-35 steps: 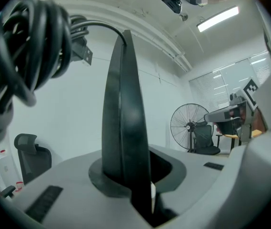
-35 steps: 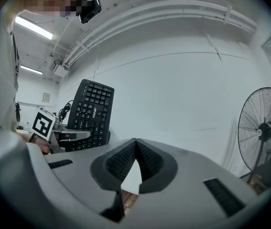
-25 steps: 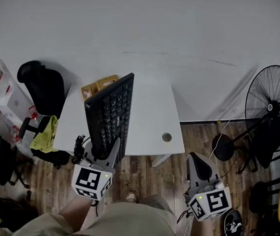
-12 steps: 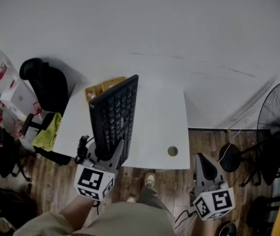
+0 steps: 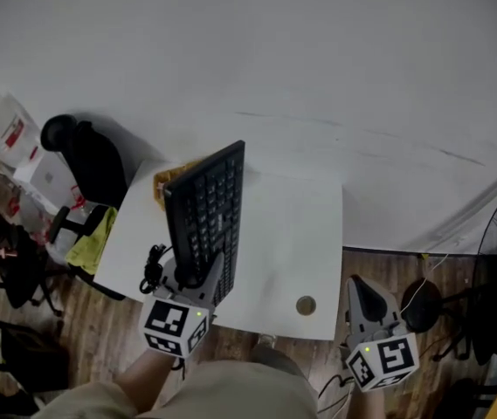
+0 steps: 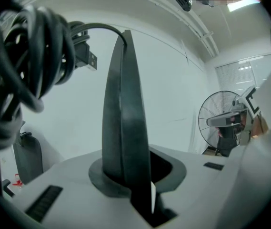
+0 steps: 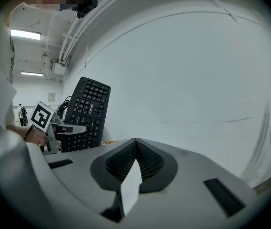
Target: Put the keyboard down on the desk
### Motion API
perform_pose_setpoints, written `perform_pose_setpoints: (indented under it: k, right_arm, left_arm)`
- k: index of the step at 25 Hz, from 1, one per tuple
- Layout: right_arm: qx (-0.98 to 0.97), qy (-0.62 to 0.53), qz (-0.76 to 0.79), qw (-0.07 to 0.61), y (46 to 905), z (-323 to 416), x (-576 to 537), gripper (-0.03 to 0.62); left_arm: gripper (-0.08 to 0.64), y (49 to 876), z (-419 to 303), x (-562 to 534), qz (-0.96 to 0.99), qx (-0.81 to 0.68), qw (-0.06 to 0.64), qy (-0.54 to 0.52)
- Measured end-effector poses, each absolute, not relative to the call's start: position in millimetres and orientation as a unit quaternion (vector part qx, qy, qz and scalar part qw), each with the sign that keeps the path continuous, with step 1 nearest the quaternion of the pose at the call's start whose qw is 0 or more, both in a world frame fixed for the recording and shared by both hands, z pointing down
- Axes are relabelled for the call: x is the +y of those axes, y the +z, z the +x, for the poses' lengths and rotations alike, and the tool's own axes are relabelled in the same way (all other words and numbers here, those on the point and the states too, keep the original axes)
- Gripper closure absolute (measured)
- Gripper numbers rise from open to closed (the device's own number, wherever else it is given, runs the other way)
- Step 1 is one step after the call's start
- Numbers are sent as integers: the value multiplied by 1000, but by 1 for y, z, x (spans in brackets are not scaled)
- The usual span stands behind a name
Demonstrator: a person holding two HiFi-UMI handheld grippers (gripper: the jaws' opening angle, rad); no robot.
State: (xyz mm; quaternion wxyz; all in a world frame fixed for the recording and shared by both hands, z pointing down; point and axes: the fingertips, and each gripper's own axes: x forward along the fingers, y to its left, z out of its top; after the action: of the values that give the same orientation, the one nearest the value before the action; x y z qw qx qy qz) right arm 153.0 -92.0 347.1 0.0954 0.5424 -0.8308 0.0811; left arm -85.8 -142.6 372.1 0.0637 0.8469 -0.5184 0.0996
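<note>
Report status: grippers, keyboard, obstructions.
Left gripper shut on keyboard, held on edge over white desk. Coiled cable hangs beside it. Right gripper shut, empty.

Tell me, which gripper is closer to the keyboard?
Left. The left gripper has its jaws clamped on the near end of the keyboard; the right gripper is off to the right, beyond the desk, shut and empty.

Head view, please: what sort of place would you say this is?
Probably an office or workroom: a white desk against a plain wall, a black office chair beside it, and a keyboard.
</note>
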Motion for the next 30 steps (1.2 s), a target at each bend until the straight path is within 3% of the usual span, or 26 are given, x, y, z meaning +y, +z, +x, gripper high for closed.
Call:
perform_pose_setpoints:
  k: [24,30]
  right_arm:
    - [-844,95,516,111,358,155,-173,568]
    - [-839,108,521,115,369,149,-183,568]
  left_arm:
    - [472,389,-83,-206,836,-525,109,116]
    - [472,408,-73,-235,846,-492,195,69]
